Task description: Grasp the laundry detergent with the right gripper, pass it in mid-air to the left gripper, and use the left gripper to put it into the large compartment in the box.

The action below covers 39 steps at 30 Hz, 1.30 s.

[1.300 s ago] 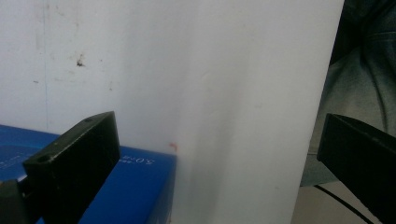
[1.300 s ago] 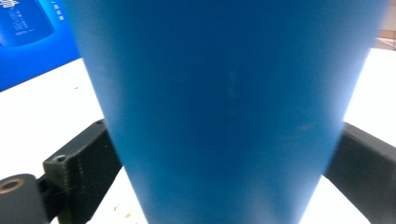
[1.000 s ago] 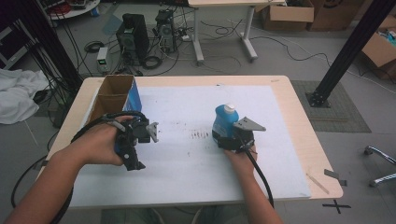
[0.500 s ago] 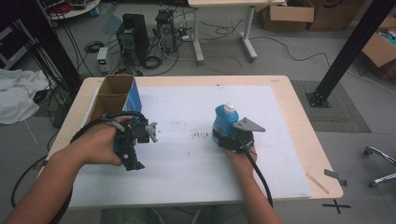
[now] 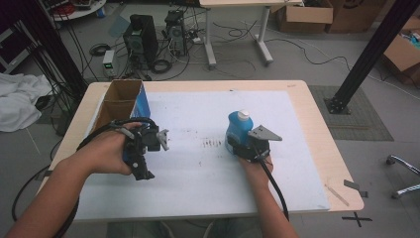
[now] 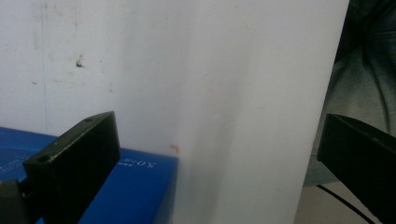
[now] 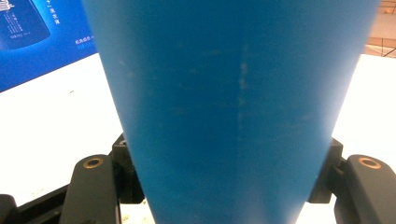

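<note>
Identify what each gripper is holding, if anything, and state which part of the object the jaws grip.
The right gripper has just closed on the blue bottle, gripping its lower body on both sides. The left gripper is open and holds nothing.

On the white table mat (image 5: 198,178), the right gripper (image 5: 242,147) has just been closing its jaws around an upright blue bottle (image 5: 238,128) at centre. The left gripper (image 5: 161,139) hovers at nine o'clock, just below the open cardboard box (image 5: 121,101) at ten o'clock.

The bottle (image 5: 239,130) stands upright right of table (image 5: 307,106) centre; the open box (image 5: 121,101) sits at the far-left corner.
</note>
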Motion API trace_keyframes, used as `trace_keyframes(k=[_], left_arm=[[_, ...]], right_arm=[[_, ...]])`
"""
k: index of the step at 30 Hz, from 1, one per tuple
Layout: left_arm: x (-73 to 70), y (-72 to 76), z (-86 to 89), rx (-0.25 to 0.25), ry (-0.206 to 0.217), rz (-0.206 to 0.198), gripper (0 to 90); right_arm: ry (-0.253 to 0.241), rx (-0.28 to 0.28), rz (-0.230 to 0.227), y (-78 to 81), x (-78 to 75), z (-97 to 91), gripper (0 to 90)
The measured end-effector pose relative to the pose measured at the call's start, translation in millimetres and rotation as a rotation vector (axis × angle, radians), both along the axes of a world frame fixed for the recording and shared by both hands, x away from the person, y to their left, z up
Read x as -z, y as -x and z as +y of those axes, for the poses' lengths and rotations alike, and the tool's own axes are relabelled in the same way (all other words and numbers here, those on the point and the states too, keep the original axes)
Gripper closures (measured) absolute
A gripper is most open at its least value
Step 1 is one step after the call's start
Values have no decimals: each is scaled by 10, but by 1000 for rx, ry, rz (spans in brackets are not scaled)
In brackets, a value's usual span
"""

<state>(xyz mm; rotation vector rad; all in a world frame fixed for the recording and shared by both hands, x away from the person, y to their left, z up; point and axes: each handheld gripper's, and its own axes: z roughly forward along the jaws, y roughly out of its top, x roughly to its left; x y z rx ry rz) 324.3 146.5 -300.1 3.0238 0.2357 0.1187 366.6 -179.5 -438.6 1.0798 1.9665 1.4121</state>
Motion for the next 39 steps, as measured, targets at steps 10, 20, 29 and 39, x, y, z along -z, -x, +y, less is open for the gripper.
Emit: trace_keyframes(k=[10,20,29,39], left_arm=[[5,-11,-26,4,3,0,1],[-40,-13,-48,5,6,-4,0],[-138,-25,-110,16,-7,-9,0],[-224,-20,-199,31,19,-2,1]], right_arm=[[15,7,-12,26,0,16,429],[52,-94,2,34,-126,-34,460],[17,-293,5,96,-437,-116,460],[9,-604,-3,230,-663,-125,448]])
